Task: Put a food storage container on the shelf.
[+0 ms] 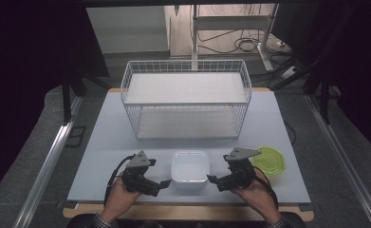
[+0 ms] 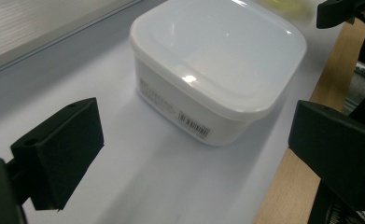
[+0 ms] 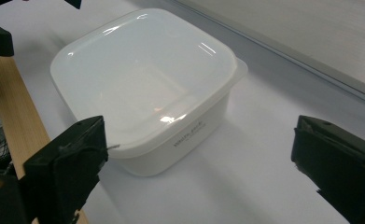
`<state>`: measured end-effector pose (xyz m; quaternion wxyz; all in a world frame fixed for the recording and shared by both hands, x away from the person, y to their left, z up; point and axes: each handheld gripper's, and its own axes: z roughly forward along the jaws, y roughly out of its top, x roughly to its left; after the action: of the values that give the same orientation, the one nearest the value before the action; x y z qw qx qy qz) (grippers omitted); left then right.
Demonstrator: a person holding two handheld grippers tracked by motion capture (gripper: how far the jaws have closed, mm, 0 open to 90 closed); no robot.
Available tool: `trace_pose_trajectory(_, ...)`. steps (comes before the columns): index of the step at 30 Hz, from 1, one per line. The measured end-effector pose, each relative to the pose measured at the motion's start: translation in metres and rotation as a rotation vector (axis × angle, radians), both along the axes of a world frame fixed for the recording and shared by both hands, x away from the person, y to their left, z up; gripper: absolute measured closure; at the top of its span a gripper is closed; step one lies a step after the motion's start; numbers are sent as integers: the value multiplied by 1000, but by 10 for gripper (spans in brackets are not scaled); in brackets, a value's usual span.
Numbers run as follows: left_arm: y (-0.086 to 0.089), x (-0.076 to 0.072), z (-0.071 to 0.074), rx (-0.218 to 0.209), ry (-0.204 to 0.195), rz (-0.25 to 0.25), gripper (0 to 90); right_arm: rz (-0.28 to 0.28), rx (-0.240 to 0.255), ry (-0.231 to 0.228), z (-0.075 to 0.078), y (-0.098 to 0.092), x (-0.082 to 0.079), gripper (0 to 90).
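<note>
A white square plastic container (image 1: 190, 170) with a translucent lid stands near the table's front edge, between my two grippers. My left gripper (image 1: 163, 185) is just left of it, jaws open and pointing at its side. In the left gripper view the container (image 2: 217, 65) lies ahead of the left gripper (image 2: 196, 158), untouched. My right gripper (image 1: 214, 181) sits just right of the container, also open. The right gripper view has the container (image 3: 143, 88) in front of the right gripper (image 3: 194, 168), with nothing between the pads.
A white wire basket (image 1: 185, 97) with two shelves stands at the back middle of the table. A round green lid (image 1: 269, 160) lies right of my right gripper. The wooden table edge (image 2: 292, 186) runs close beside the container.
</note>
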<state>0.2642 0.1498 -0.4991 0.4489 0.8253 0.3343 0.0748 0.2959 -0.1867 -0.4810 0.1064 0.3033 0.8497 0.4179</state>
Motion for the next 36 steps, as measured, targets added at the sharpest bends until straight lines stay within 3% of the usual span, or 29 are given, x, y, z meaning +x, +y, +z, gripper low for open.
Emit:
trace_pose_trajectory(6,-13,11,4,-38,23,-48,32,12,9,77,2,8,3,77)
trace_pose_trajectory(10,-15,18,2,-69,70,-75,23,19,33,114,3,12,6,123)
trace_pose_trajectory(11,-16,26,-1,-89,109,-93,24,25,29,132,2,15,9,138)
trace_pose_trajectory(15,-19,36,-5,-67,119,-103,36,29,37,182,-4,19,17,144)
trace_pose_trajectory(21,-26,43,-10,-78,166,-133,61,35,50,230,-10,22,26,153)
trace_pose_trajectory(25,-28,46,-11,-72,200,-136,75,52,79,299,-10,20,29,253)
trace_pose_trajectory(28,-24,46,-9,-77,236,-131,145,34,80,319,-7,18,29,361)
trace_pose_trajectory(32,-19,44,-5,-70,241,-103,293,14,85,327,-3,15,28,453)
trace_pose_trajectory(36,-17,36,0,-59,230,-73,385,-23,81,324,2,15,20,554)
